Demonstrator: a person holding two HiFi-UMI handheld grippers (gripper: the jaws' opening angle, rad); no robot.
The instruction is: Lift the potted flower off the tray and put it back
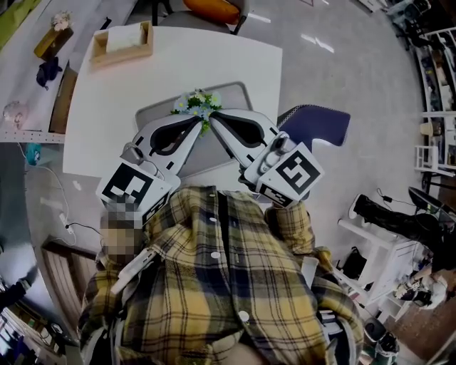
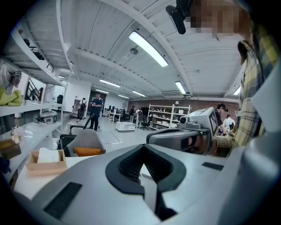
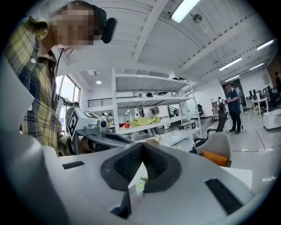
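The potted flower [image 1: 197, 104], small white and yellow blooms with green leaves, stands on the grey tray [image 1: 235, 96] on a white table [image 1: 135, 93]; its pot is hidden. My left gripper [image 1: 201, 123] and right gripper [image 1: 213, 116] come in side by side and their tips meet just on the near side of the blooms. Both are shut, with nothing seen between the tips. In the left gripper view the jaws [image 2: 141, 147] close to a point. The right gripper view shows the same [image 3: 142, 146], with one bloom [image 3: 139, 186] seen through the gap below the tips.
A wooden box [image 1: 122, 41] holding white paper sits at the table's far left corner. A dark blue chair [image 1: 317, 125] stands right of the table, and a grey chair with an orange cushion [image 1: 214, 8] is beyond it. Shelves run along the left wall [image 1: 43, 43].
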